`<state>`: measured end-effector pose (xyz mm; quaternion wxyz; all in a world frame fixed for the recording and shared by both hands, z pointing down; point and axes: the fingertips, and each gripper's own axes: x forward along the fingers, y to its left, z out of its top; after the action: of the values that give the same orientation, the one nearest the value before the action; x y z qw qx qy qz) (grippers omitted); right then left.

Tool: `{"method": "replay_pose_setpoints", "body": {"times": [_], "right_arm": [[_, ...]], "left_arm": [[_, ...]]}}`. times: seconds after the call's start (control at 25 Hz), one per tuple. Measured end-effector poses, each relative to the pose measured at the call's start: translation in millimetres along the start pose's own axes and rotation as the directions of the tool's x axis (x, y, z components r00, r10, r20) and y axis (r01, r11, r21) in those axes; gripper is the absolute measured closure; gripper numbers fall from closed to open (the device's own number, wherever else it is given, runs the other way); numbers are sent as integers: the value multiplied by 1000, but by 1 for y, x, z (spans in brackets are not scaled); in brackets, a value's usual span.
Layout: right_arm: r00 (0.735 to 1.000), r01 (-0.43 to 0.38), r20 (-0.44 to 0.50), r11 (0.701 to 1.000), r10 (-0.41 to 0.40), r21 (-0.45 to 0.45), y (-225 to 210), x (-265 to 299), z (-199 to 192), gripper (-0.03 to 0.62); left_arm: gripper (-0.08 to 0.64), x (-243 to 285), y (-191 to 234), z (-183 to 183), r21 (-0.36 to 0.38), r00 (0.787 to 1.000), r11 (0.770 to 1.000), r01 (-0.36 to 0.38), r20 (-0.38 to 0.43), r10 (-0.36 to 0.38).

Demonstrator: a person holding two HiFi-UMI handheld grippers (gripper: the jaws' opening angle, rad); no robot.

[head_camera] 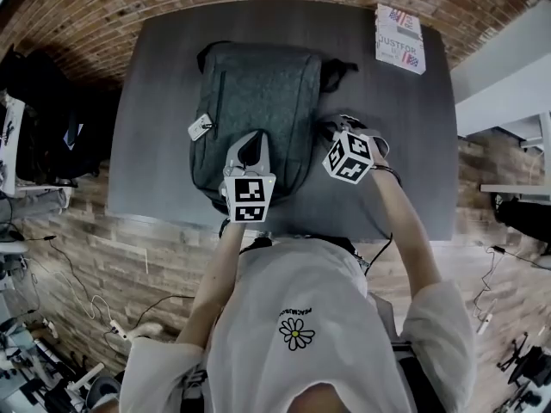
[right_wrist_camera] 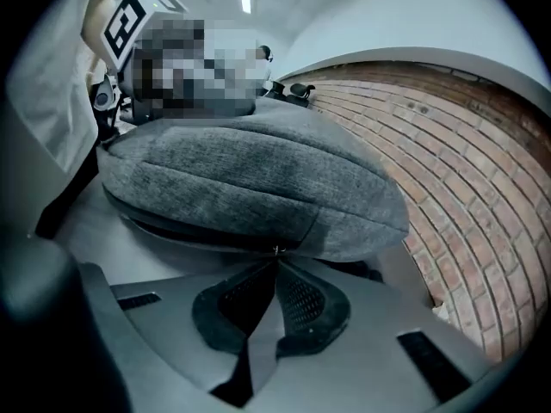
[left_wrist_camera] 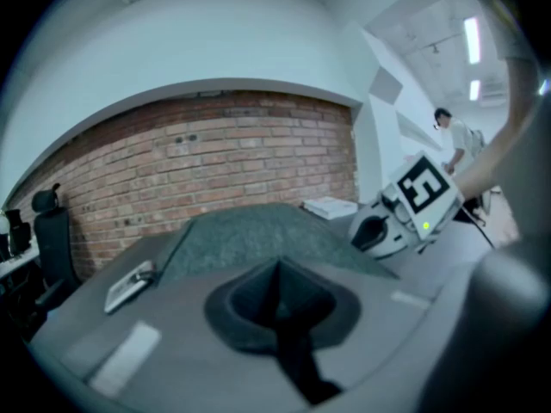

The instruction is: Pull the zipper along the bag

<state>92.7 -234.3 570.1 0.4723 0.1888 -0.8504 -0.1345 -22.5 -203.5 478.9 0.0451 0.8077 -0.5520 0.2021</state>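
Steadying side: the left gripper (head_camera: 250,144) (left_wrist_camera: 277,269) rests on the near end of the bag (head_camera: 258,84), jaws clenched together. Whether a fold of fabric is nipped between them cannot be made out.
Left edge: a luggage tag (head_camera: 200,127) lies against the bag's left side.
Task thing: the grey bag lies flat on the dark table (head_camera: 164,101).
Pulling side: the right gripper (head_camera: 331,129) (right_wrist_camera: 275,256) is at the bag's right edge, jaws clamped on the small metal zipper pull (right_wrist_camera: 275,249) right at the seam.
Zip line: a dark zipper track (right_wrist_camera: 172,226) runs from the pull along the bag's side toward its near end.
Step in hand: probably drawing the pull along that track.
Doing it well: keep the left gripper pressing down so the bag does not slide. Draw low and in line with the track, not outward, and follow the curve at the corner. The pull is tiny, so keep the grip firm.
Bystander: a printed box (head_camera: 400,37) sits beyond the bag's far right corner, well apart.
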Motion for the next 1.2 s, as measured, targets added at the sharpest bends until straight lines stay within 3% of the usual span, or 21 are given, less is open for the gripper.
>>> {"method": "replay_pose_setpoints", "body": {"times": [0.28,0.48,0.84,1.2], "right_arm": [[990,-139,-17,988,138,-73,74,-23,13,588],[981,-194,-1,980,194,-33,132,-39,26,588],[986,-165,9,978,165,129,177,-44,58,586],[995,-84,-31,965,95,247,208,-29,107,584]], "left_arm": [[555,2,1,-2,-9,1000,1000,24,-6,-24],[555,4,2,-3,-23,999,999,39,-5,-39],[555,5,5,-3,-54,997,995,80,0,-80],[557,4,6,-9,-11,991,991,137,5,-137]]}}
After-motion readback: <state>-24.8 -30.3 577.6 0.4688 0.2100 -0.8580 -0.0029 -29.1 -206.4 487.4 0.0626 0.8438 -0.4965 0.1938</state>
